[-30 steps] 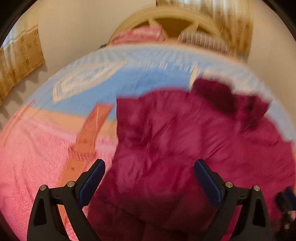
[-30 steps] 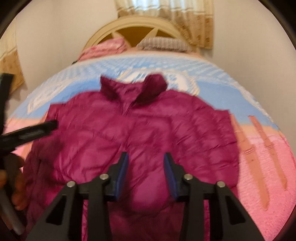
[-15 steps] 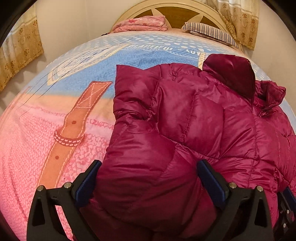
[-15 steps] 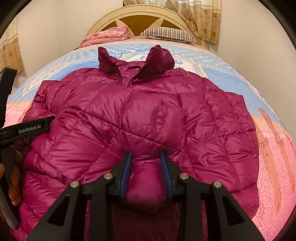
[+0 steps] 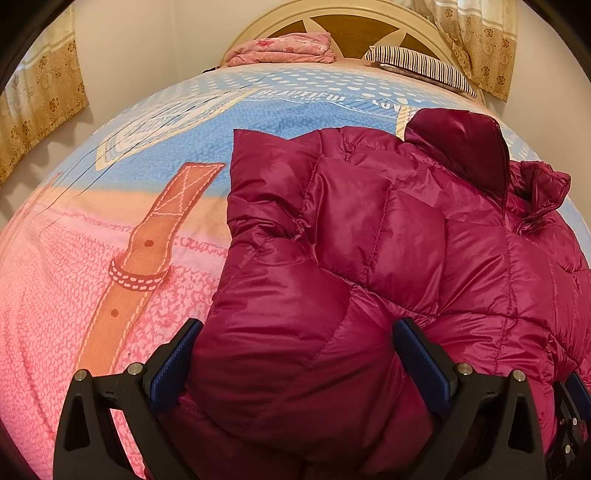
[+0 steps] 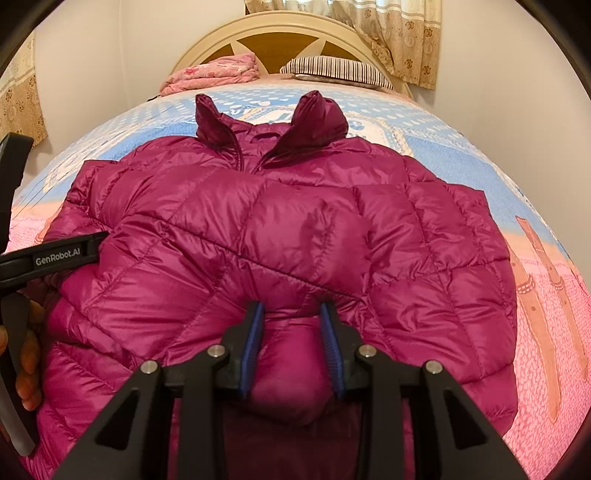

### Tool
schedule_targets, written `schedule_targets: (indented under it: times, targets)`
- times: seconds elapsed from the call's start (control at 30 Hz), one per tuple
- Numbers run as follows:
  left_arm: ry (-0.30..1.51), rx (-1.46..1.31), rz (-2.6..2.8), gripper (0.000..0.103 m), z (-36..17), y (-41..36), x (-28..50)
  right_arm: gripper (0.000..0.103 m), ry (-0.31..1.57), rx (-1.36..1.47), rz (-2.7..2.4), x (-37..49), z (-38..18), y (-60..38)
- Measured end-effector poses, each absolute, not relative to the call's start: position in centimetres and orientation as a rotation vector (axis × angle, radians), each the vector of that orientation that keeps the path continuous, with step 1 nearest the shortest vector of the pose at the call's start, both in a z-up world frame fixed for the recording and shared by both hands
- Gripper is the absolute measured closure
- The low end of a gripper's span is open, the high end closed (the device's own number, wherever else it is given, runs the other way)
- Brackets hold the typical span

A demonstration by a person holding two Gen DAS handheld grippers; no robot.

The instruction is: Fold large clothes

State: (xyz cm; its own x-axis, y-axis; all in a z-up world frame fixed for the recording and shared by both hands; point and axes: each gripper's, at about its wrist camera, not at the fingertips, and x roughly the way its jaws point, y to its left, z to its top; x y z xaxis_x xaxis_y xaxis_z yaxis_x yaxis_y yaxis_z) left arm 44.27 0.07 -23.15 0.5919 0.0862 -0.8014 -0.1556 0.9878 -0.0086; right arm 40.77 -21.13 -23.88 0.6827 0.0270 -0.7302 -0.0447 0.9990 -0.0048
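A magenta quilted puffer jacket [image 6: 295, 229] lies front up on the bed, collar toward the headboard; both sleeves are folded in over the body. It also fills the right of the left wrist view [image 5: 388, 258]. My left gripper [image 5: 295, 350] is wide open, its fingers straddling the puffy folded sleeve at the jacket's left edge. My right gripper [image 6: 291, 343] is narrowed onto a bulging fold of jacket fabric near the hem, pinched between its blue pads [image 6: 251, 343]. The left gripper's black body [image 6: 55, 254] and the hand holding it show at the left of the right wrist view.
The bed cover [image 5: 110, 258] is pink near me and blue farther off, with an orange strap print. A folded pink blanket [image 6: 214, 72] and a striped pillow [image 6: 332, 70] lie at the cream headboard [image 6: 280, 33]. Curtains hang at both sides.
Both grippers came down and forward onto the jacket. The right gripper closed onto a fold near the hem. In the last half second almost nothing has moved.
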Motion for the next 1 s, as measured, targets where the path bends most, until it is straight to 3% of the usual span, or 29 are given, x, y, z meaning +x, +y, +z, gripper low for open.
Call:
schedule_targets:
  times: [0.2, 0.27, 0.43, 0.63, 1.0]
  targets:
    - [0.926, -0.071, 0.141, 0.001, -22.9, 0.0, 44.1, 0.068, 0.824, -0.029, 0.038, 40.6, -23.7, -21.0]
    - [0.945, -0.073, 0.119, 0.001, -22.5, 0.4, 43.9, 0.063, 0.824, -0.016, 0.049, 40.5, -23.4, -21.1]
    - [0.921, -0.07, 0.06, 0.001, -17.9, 2.1, 42.8, 0.017, 0.821, -0.024, 0.103, 40.4, -21.0, -21.9]
    - [0.847, -0.064, -0.012, 0.001, -12.5, 2.1, 46.2, 0.016, 0.789, -0.004, 0.154, 43.9, -16.6, -23.4]
    - [0.878, 0.042, 0.023, 0.001, -11.9, -2.8, 60.5, 0.015, 0.817, 0.038, 0.075, 57.5, -14.0, -26.2]
